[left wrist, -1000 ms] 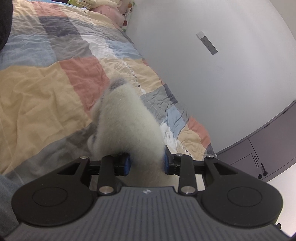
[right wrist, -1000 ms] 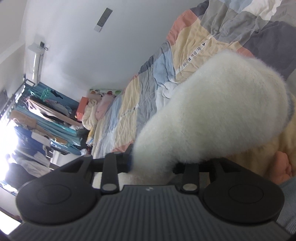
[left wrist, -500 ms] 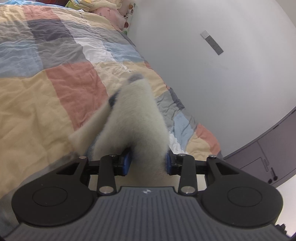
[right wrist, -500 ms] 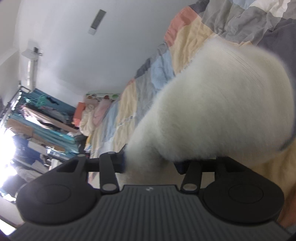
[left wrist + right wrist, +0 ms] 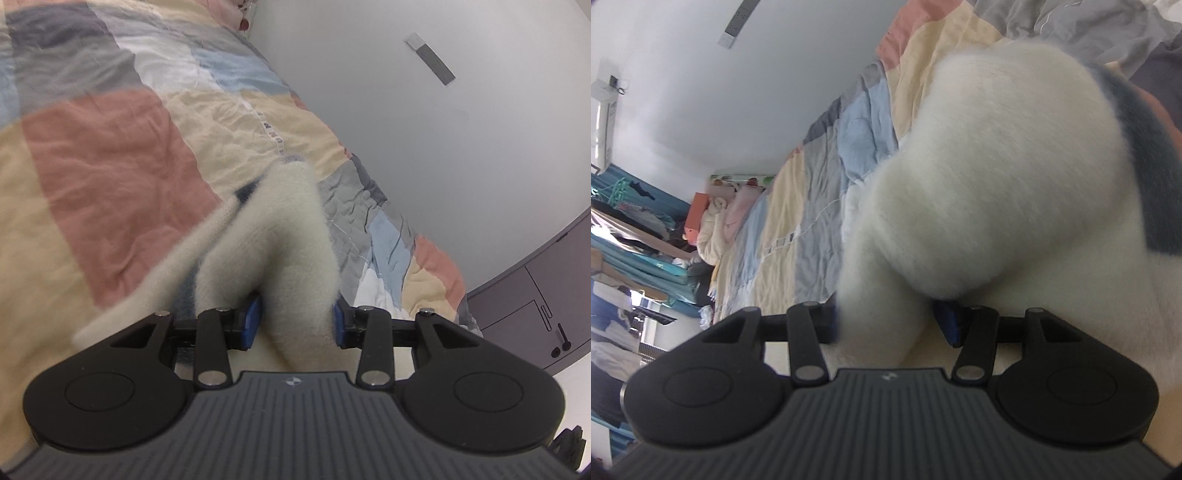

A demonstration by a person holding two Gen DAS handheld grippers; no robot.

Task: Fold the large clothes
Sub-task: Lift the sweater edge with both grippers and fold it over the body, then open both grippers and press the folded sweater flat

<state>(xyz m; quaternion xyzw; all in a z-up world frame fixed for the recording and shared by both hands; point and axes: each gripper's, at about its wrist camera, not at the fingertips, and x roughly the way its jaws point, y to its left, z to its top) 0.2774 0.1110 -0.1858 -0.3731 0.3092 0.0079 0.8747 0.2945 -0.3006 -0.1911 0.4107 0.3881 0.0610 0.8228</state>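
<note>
Both grippers carry the fluffy white garment [image 5: 280, 236] over the patchwork bed [image 5: 110, 166], presumably to lay a fold down flat. The left gripper [image 5: 295, 321] and the right gripper [image 5: 886, 321] each pinch a thick bunch at 12 o'clock. Since a second ago, both jaws have opened somewhat, fabric between them, and the quilt looms closer.

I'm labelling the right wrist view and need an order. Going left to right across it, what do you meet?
Cluttered clothes rack → pile of pale bedding → patchwork quilt → fluffy white garment, held in the right tool → the garment's dark grey band.
</note>
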